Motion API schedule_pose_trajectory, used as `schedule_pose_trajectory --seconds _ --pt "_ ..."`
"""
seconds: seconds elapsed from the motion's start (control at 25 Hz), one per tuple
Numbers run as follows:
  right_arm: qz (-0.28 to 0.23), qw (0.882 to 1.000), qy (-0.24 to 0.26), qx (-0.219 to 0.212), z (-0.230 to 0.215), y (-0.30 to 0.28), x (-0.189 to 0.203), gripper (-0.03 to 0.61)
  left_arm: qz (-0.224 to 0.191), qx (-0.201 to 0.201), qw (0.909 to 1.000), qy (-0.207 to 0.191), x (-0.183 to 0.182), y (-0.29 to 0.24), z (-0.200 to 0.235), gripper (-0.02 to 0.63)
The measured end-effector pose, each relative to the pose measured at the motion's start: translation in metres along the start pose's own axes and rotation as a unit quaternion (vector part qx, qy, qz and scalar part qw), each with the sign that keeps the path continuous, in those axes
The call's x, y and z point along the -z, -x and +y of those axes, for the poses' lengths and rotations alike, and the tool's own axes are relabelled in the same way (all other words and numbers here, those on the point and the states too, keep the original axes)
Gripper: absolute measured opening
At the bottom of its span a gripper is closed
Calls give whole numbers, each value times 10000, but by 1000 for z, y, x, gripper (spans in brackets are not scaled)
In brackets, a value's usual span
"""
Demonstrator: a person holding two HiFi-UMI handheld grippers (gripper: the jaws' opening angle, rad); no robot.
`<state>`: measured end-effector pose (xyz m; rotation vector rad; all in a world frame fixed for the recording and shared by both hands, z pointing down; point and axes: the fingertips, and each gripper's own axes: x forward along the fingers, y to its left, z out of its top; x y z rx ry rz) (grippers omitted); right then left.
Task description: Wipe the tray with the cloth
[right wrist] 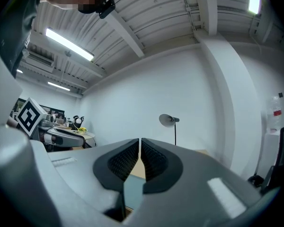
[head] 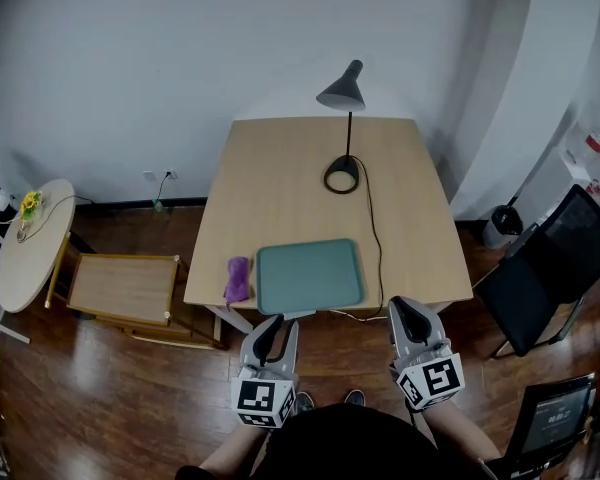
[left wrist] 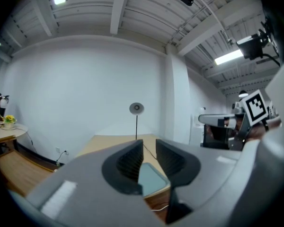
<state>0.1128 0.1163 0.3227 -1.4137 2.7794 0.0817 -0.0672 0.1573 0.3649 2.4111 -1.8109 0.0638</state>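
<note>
A teal tray point(head: 310, 276) lies empty at the near edge of the wooden table point(head: 280, 188). A crumpled purple cloth point(head: 237, 279) rests on the table just left of the tray, touching its rim. Both grippers hang in front of the table's near edge, below the tabletop in the head view. My left gripper point(head: 269, 340) point(left wrist: 149, 157) stands open with a narrow gap and nothing in it; the tray point(left wrist: 151, 178) shows through that gap. My right gripper point(head: 408, 320) point(right wrist: 140, 157) is shut and empty, with its jaws almost touching.
A black desk lamp point(head: 342, 168) stands at the table's far middle; its cable runs down past the tray's right side. A black chair point(head: 550, 268) is to the right, a low wooden side table point(head: 120, 288) and a round white table point(head: 30, 238) to the left.
</note>
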Motion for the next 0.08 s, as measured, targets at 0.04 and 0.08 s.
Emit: schedule_pose_trajectory --seconds 0.04,0.08 --pt "-4 10000 23 1 0 -1 -1 15 8 16 10000 1 0 -1 0 109" --pt "-7 10000 46 2 0 -2 -2 15 18 32 10000 3 0 -2 -1 109"
